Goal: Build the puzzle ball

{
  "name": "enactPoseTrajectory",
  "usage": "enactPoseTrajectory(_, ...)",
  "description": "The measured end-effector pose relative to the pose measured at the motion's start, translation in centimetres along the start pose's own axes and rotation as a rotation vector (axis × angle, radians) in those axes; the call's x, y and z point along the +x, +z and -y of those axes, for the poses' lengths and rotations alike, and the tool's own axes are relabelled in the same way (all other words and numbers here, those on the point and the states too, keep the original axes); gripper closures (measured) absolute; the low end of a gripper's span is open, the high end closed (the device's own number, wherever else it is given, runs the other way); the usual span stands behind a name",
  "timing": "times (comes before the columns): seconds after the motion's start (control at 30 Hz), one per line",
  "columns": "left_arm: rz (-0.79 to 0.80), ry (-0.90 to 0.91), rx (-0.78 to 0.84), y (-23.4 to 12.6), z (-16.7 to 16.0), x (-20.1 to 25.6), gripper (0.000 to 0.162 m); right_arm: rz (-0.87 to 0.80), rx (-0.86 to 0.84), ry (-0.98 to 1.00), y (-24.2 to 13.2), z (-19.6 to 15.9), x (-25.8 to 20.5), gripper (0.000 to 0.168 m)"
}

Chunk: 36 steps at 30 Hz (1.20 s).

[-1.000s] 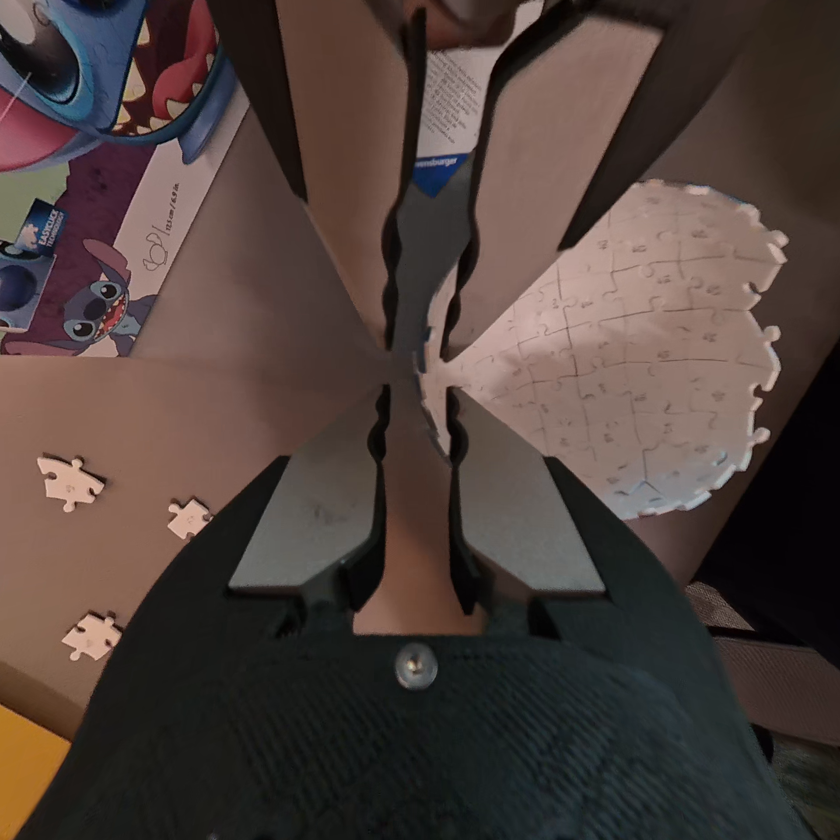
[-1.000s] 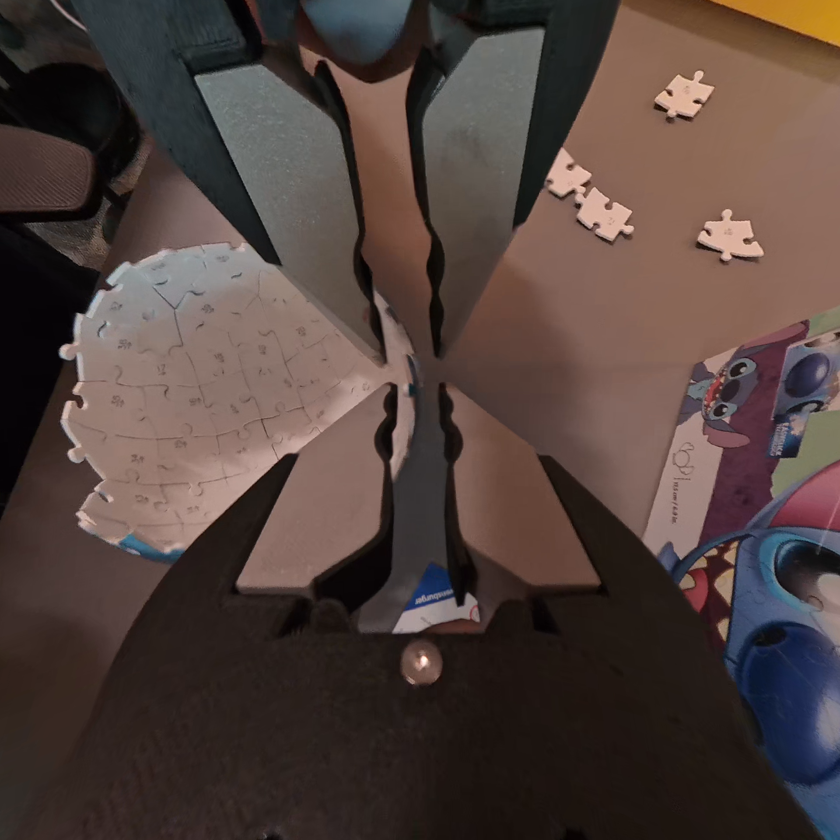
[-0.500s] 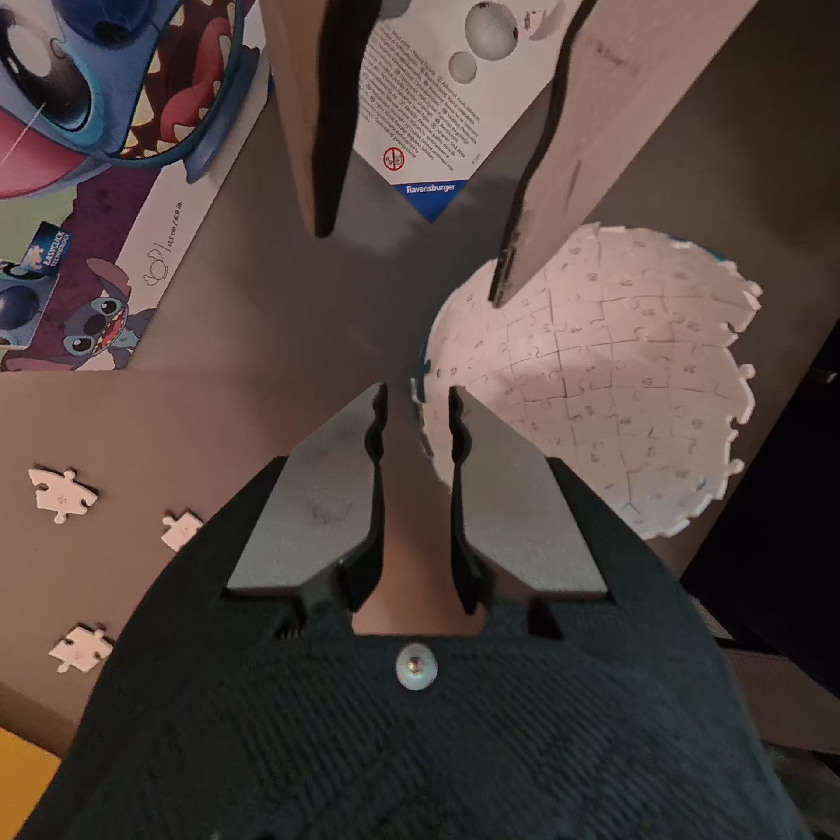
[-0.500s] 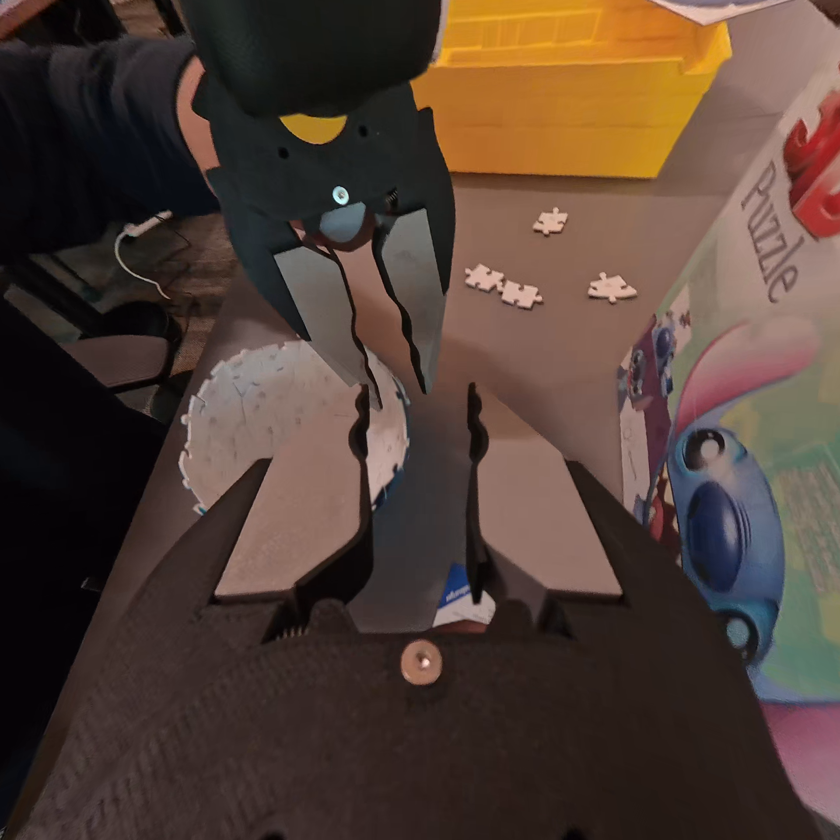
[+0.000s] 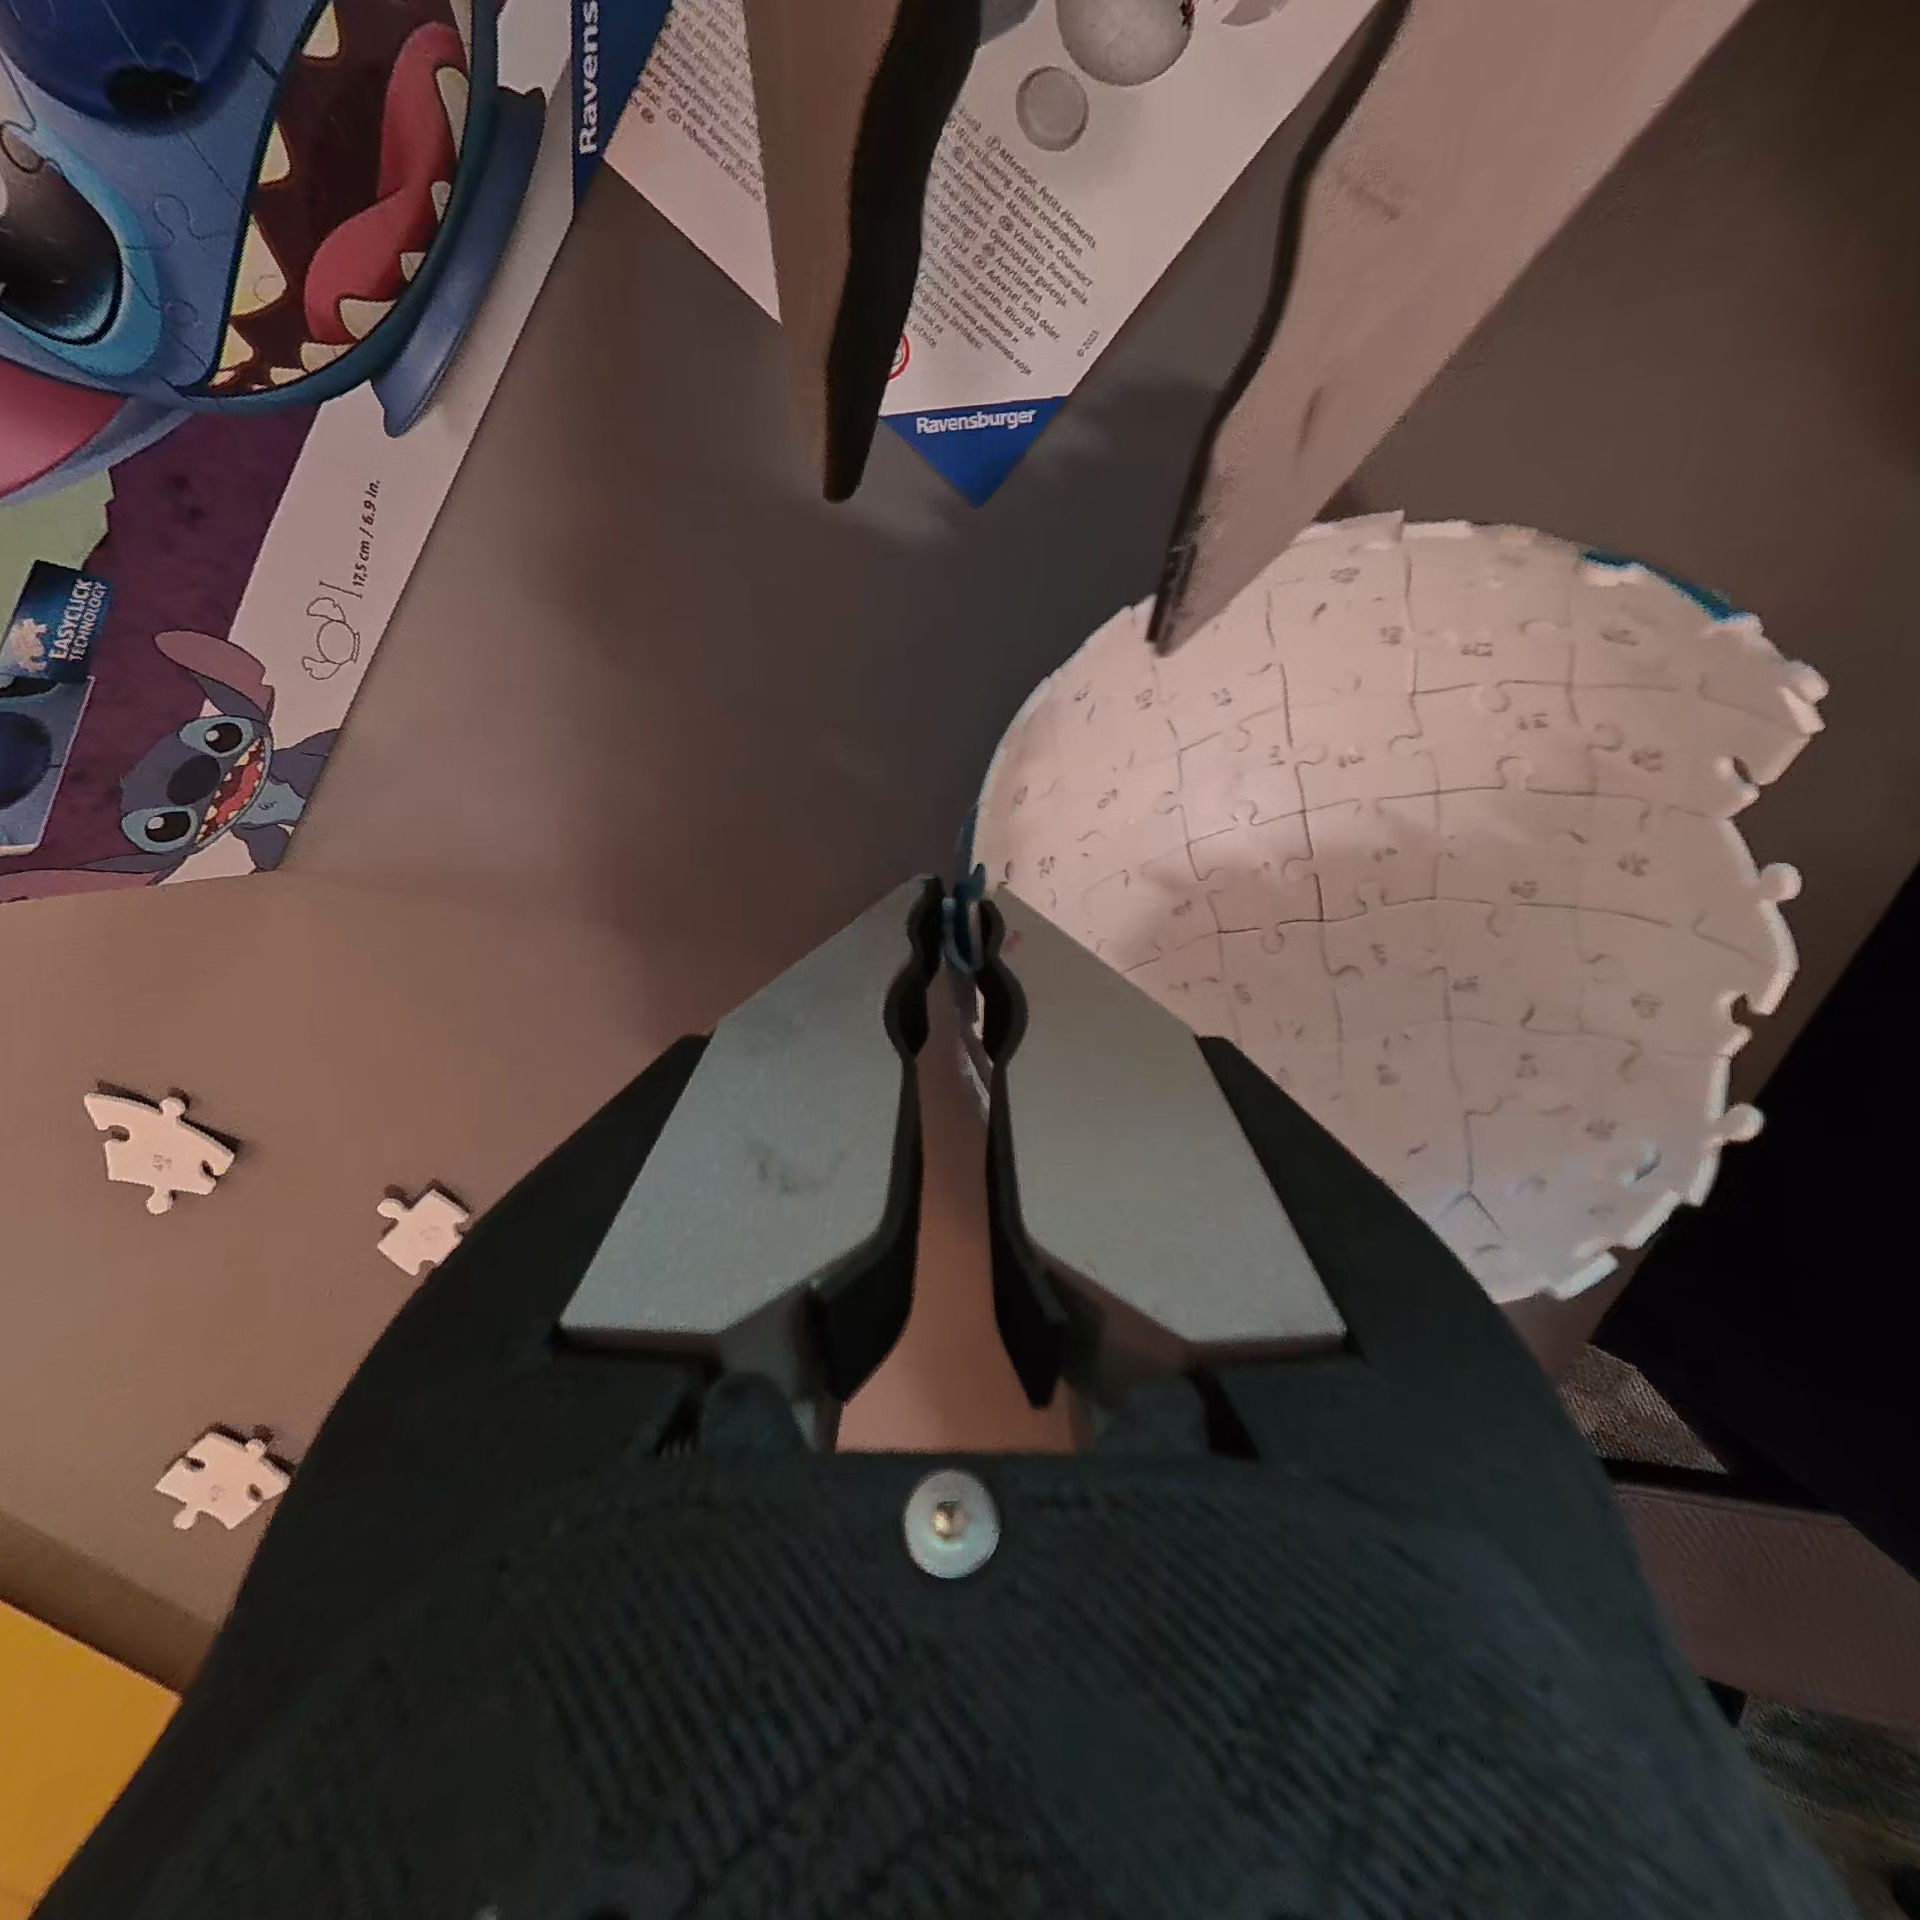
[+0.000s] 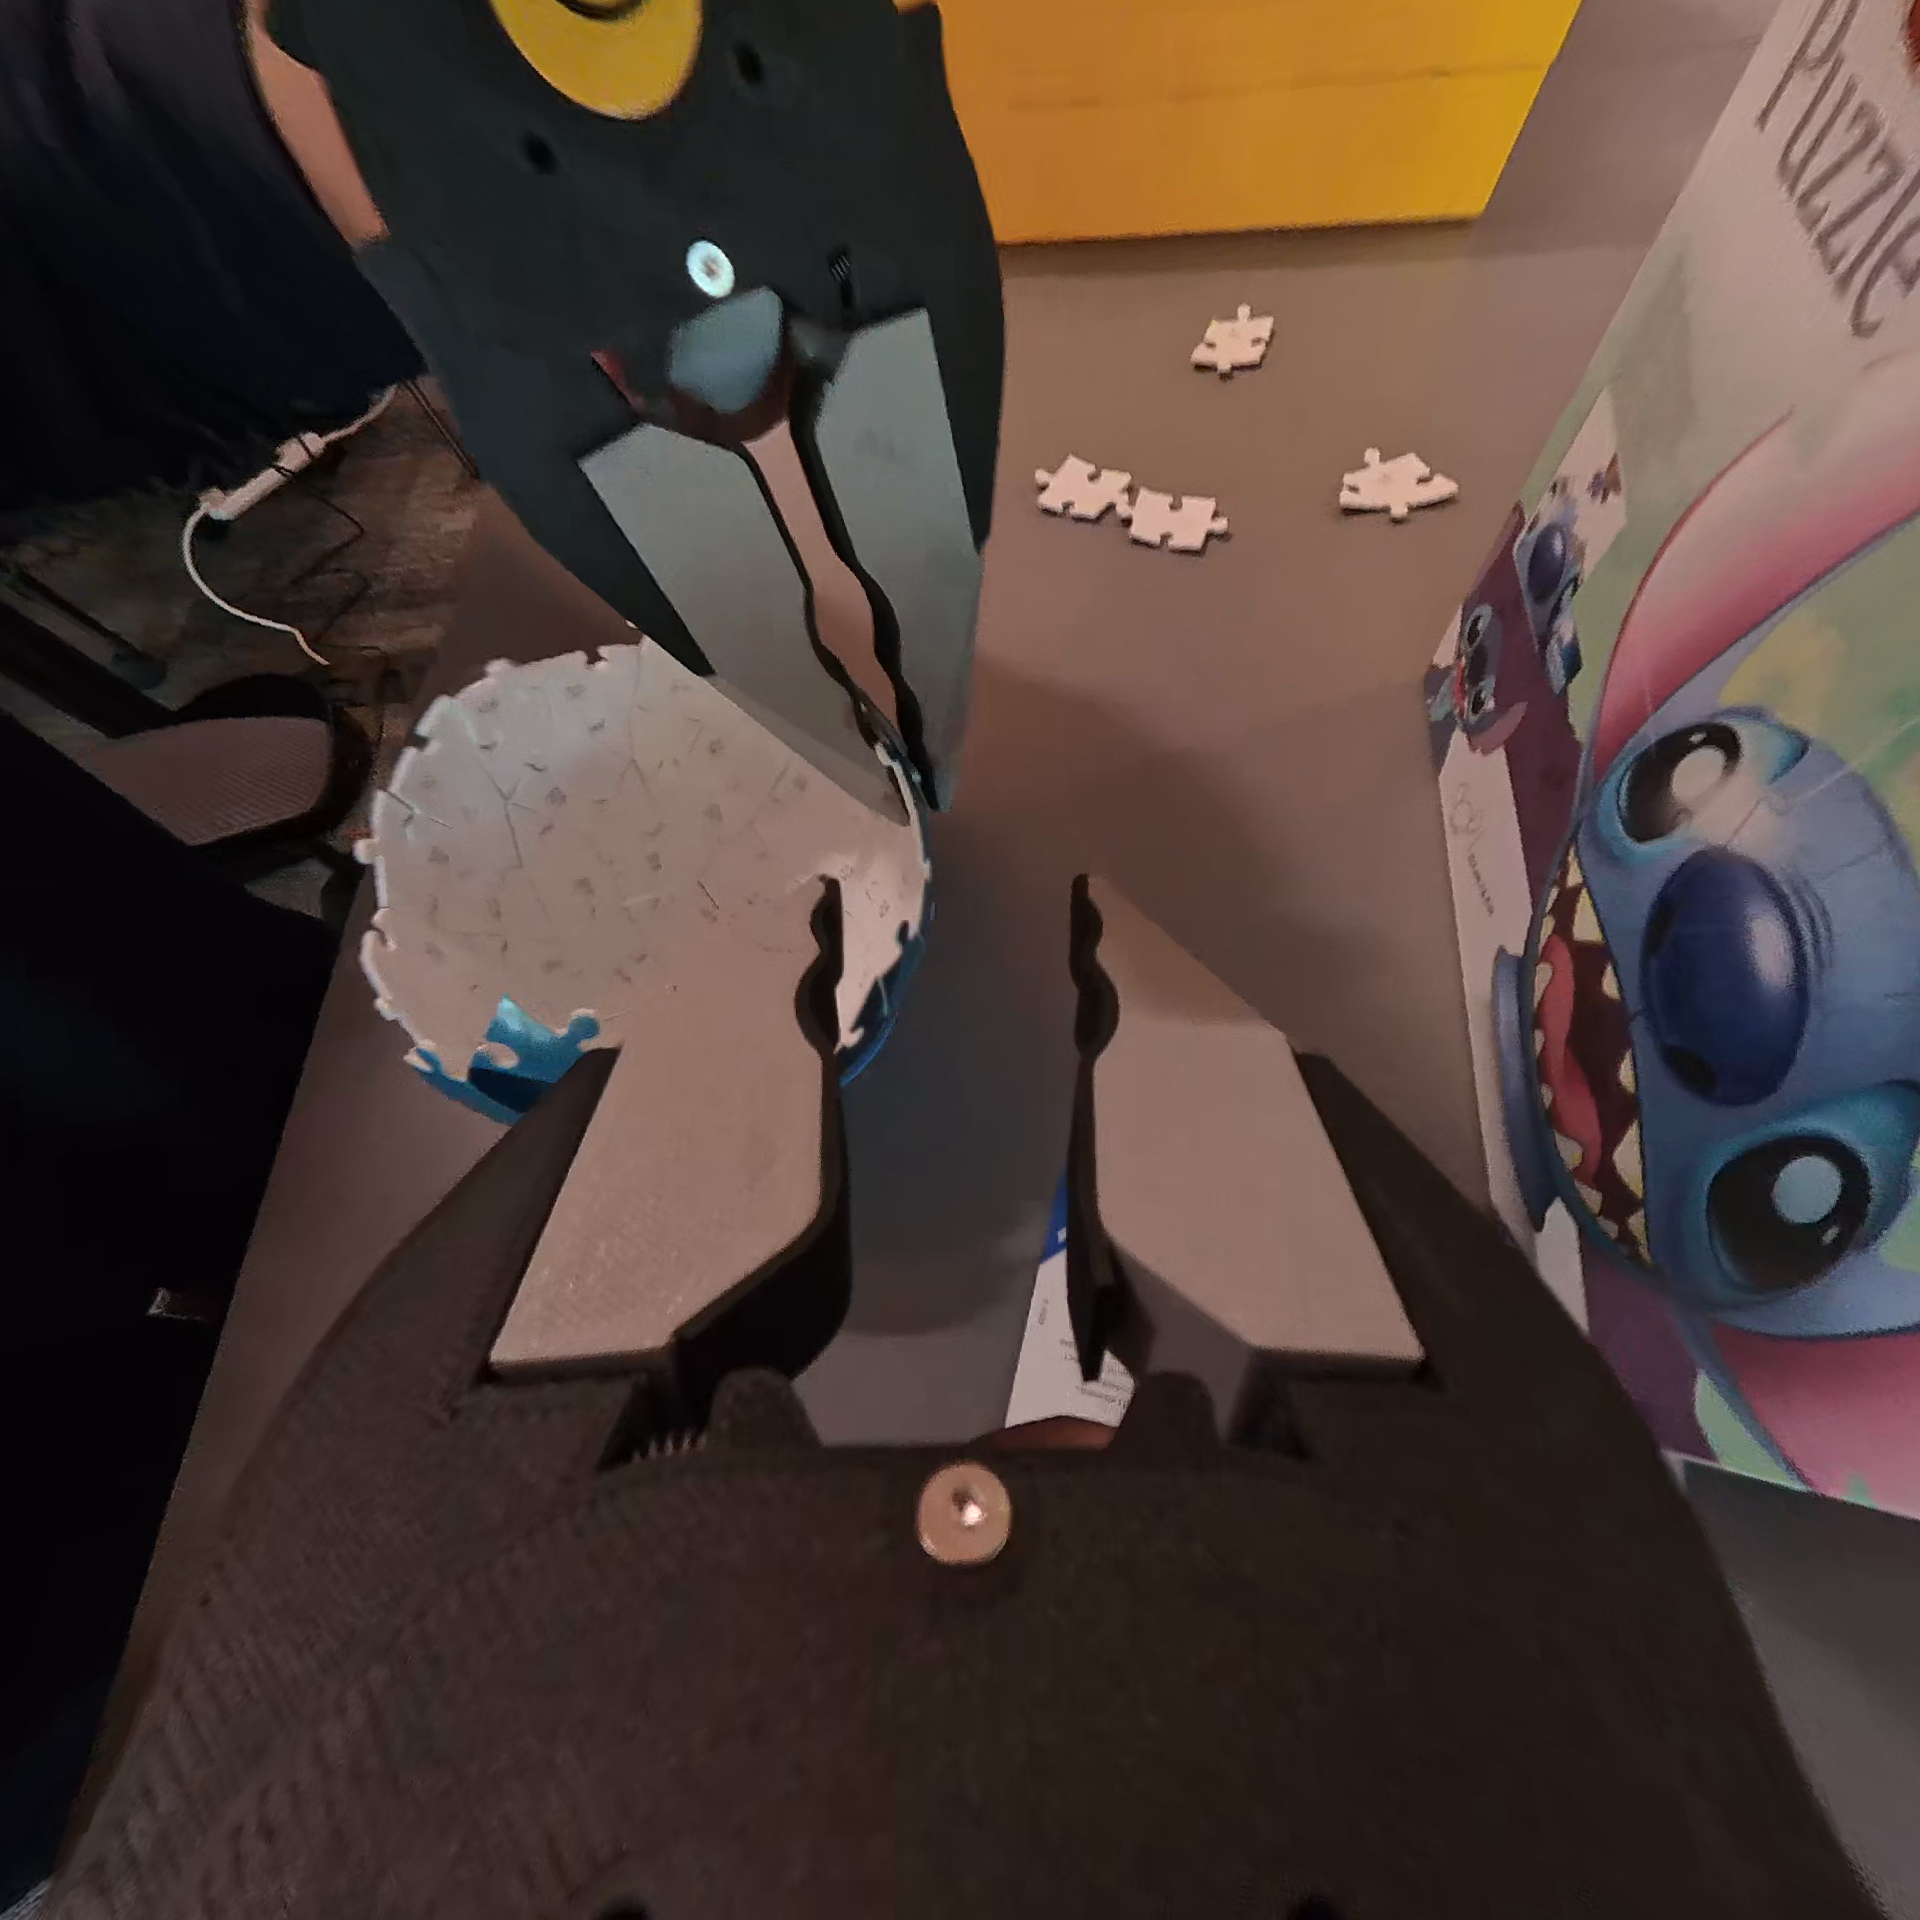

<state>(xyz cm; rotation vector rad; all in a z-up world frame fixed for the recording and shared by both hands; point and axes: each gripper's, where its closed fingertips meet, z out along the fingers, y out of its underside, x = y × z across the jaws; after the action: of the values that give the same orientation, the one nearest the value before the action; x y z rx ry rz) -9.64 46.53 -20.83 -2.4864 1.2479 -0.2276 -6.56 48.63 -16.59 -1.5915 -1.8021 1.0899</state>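
Note:
The half-built puzzle ball (image 5: 1403, 883) is an open shell, white inside and blue outside, lying on the brown table near its edge. It also shows in the right wrist view (image 6: 582, 862). My left gripper (image 5: 956, 925) is shut on the shell's near rim; the right wrist view shows it (image 6: 904, 769) pinching that rim from above. My right gripper (image 6: 953, 894) is open and empty, its tips just beside the shell and apart from it. In the left wrist view the right gripper (image 5: 1008, 556) hangs open above the shell's far rim.
Several loose white pieces (image 5: 156, 1143) (image 6: 1174, 516) lie on the table. The printed puzzle box (image 6: 1714, 935) (image 5: 208, 416) stands on one side, with a leaflet (image 5: 935, 260) beside it. A yellow bin (image 6: 1247, 104) is behind. An office chair (image 6: 229, 758) sits past the table edge. The tips of one gripper are about 6 centimetres away from the tips of the other.
The two grippers were tip to tip at the shell's rim. My right gripper has opened and drawn back. My left gripper has closed on the rim.

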Motion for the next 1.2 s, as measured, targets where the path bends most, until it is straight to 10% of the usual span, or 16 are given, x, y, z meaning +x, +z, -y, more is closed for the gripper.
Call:
enactPoseTrajectory(0.27, 0.010, -0.032, 0.011, 0.0, 0.2, 0.1, 0.160, 0.060, -0.274, 0.041, 2.7, -1.9, -0.8, 0.122)
enactPoseTrajectory(0.37, 0.037, -0.027, 0.021, -0.5, 0.0, 0.0, 0.137, 0.066, -0.333, 0.057, 3.1, -1.9, -0.8, 0.122)
enactPoseTrajectory(0.77, 0.147, -0.184, 0.456, -9.3, 0.6, -3.8, 0.119, -0.003, 0.134, 0.077, -1.9, 1.5, -1.2, 0.118)
enactPoseTrajectory(1.2, 0.061, -0.285, 0.797, -5.5, 0.7, -6.8, 0.119, -0.513, 0.243, 0.065, -5.4, -5.3, 3.9, 0.120)
